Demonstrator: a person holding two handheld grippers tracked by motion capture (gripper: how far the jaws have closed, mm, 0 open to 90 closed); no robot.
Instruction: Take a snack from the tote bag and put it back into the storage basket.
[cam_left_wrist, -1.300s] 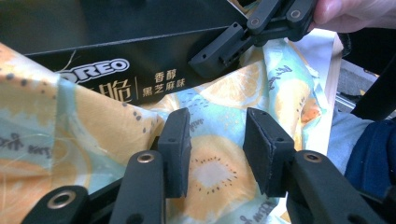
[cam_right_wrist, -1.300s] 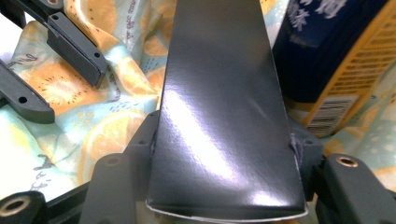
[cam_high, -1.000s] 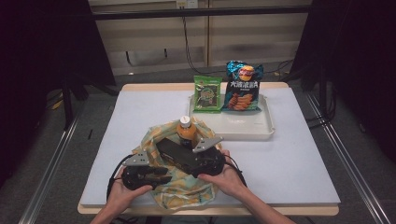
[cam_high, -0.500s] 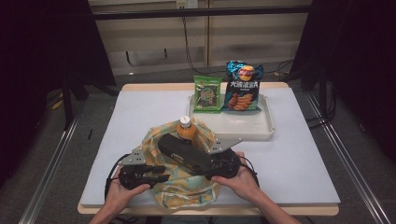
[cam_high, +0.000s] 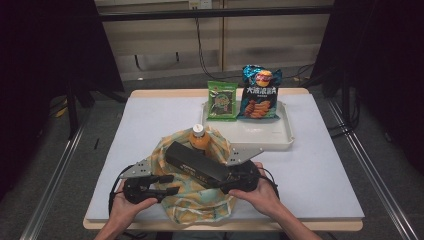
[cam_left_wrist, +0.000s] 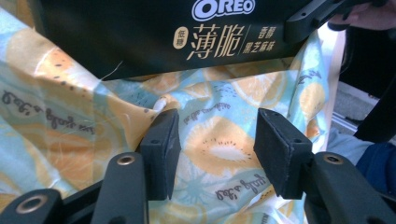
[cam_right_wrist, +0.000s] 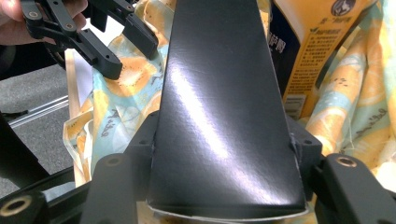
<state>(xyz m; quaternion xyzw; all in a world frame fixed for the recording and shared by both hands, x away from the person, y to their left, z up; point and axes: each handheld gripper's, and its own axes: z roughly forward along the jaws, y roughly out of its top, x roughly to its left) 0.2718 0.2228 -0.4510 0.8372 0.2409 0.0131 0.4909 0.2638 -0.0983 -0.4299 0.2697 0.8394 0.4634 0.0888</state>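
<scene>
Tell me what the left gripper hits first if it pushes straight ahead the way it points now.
Most likely the fruit-print cloth bag, lying right between and ahead of the open left gripper. Just beyond it comes the black Oreo box that the right gripper holds, though depth is unclear.

1. We see a glossy black cardboard box (cam_right_wrist: 224, 116) catching glare.
2. We see soft printed cloth (cam_left_wrist: 219, 149), creased.
3. We see matt black plastic on the left claw (cam_left_wrist: 212, 156).
4. We see shiny foil snack bags (cam_high: 259, 95).
</scene>
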